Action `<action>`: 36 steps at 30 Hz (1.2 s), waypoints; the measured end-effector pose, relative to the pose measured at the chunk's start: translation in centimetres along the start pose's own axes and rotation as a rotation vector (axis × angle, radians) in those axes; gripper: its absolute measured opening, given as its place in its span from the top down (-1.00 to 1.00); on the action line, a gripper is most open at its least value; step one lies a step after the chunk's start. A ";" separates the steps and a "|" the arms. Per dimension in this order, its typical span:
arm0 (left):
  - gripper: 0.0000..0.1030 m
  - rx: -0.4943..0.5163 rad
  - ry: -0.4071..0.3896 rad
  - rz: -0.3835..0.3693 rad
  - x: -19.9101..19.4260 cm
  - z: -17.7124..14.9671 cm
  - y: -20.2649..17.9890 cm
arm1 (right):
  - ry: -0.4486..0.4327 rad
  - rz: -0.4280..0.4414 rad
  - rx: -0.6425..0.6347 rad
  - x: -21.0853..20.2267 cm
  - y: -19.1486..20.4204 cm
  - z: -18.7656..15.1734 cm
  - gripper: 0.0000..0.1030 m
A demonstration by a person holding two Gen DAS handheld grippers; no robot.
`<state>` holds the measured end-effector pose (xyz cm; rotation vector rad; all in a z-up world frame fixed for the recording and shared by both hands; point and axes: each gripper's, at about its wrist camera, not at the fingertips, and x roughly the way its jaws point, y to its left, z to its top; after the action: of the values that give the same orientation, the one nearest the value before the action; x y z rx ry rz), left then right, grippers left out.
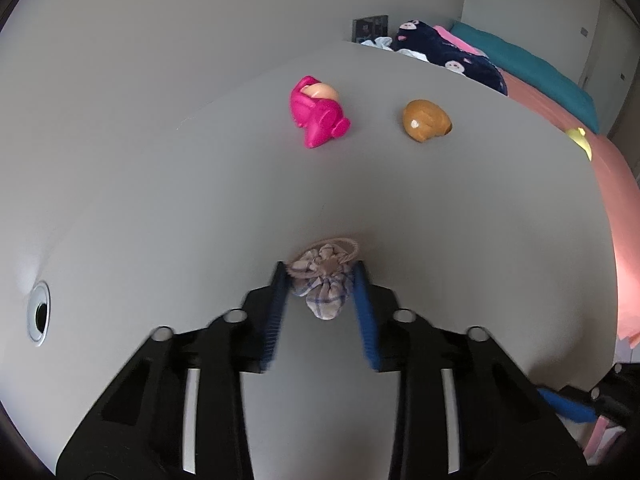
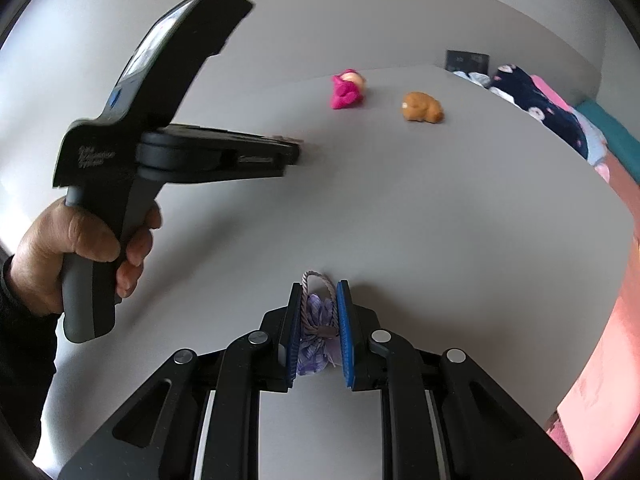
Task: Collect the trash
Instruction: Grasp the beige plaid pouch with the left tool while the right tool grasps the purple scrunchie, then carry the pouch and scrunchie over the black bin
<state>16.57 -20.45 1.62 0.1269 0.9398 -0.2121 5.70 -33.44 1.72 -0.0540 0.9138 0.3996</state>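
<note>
In the left wrist view my left gripper [image 1: 321, 270] is shut on a beige checked cloth pouch [image 1: 323, 280] with a cord loop, held just above the grey table [image 1: 160, 200]. In the right wrist view my right gripper [image 2: 319, 292] is shut on a purple flowered pouch [image 2: 316, 340] with a grey cord loop. The left gripper's body [image 2: 168, 148] shows at the left of that view, held by a hand [image 2: 76, 248]. A pink toy [image 1: 318, 114] and a brown toy [image 1: 426, 121] lie farther back on the table; they also show in the right wrist view: pink toy [image 2: 347, 89], brown toy [image 2: 421, 108].
A round cable hole [image 1: 39, 314] sits in the table at the left. Past the table's right edge lies a bed with a pink sheet [image 1: 624, 208], a teal pillow [image 1: 532, 68] and dark patterned clothes [image 1: 448, 54]. A grey wall [image 1: 160, 40] runs behind.
</note>
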 end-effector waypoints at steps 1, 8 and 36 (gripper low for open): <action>0.50 0.003 0.000 -0.004 0.0 0.1 0.0 | 0.000 -0.003 0.007 0.0 -0.3 0.1 0.65; 0.57 0.024 -0.019 -0.018 -0.9 -0.8 -0.3 | -0.010 -0.002 0.050 -0.8 -1.5 0.2 0.65; 0.57 0.245 -0.103 -0.168 -9.7 -6.5 -16.0 | -0.177 -0.140 0.298 -14.5 -11.1 -7.3 0.65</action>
<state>2.12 -33.46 5.44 0.2611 0.8196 -0.4852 -3.73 -49.78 7.22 0.1872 0.7814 0.1327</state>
